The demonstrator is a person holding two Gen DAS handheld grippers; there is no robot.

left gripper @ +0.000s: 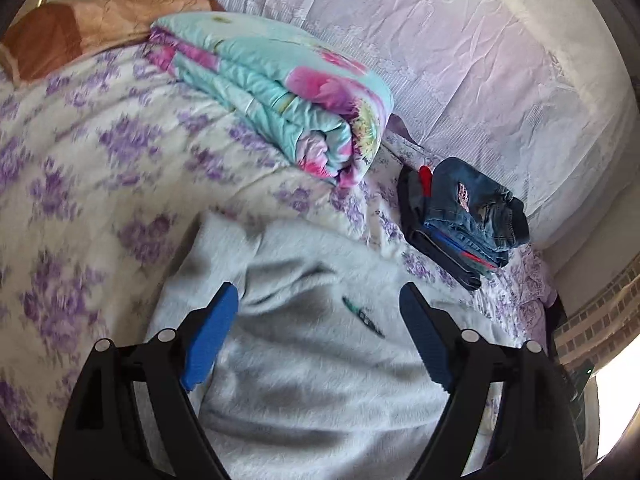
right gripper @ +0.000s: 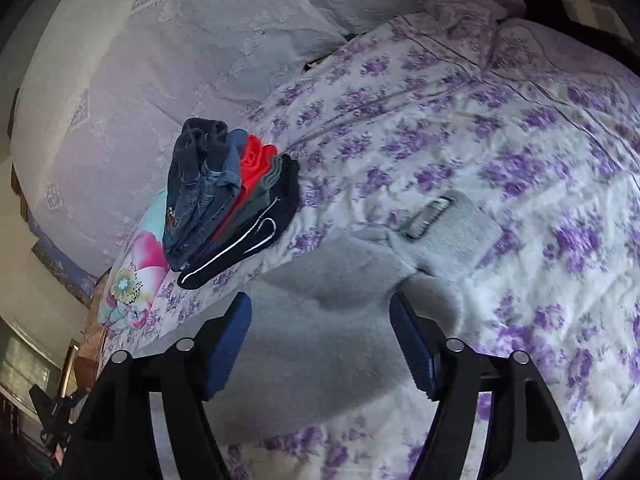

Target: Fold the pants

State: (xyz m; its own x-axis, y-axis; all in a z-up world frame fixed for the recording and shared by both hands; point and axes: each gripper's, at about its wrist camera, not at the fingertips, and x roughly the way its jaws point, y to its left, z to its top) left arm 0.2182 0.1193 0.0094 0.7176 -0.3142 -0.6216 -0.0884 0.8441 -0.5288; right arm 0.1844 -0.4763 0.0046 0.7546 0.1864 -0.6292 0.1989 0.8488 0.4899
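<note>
A bed [left gripper: 80, 168] carries everything, its cover [right gripper: 500, 152] white with purple flowers. Pale grey fleece pants [left gripper: 312, 360] lie spread near its near edge. A folded aqua and pink quilt [left gripper: 280, 92] lies toward the far side. A stack of folded clothes [right gripper: 224, 200], jeans on top, sits by the far edge against the lavender backrest [left gripper: 460, 48].

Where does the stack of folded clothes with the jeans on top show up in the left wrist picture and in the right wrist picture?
Left wrist: the stack of folded clothes lies right of centre, beyond the grey pants.
Right wrist: the stack lies left of centre, above the left fingertip.
Shared landmark: the rolled floral quilt, beside the stack in both.
</note>
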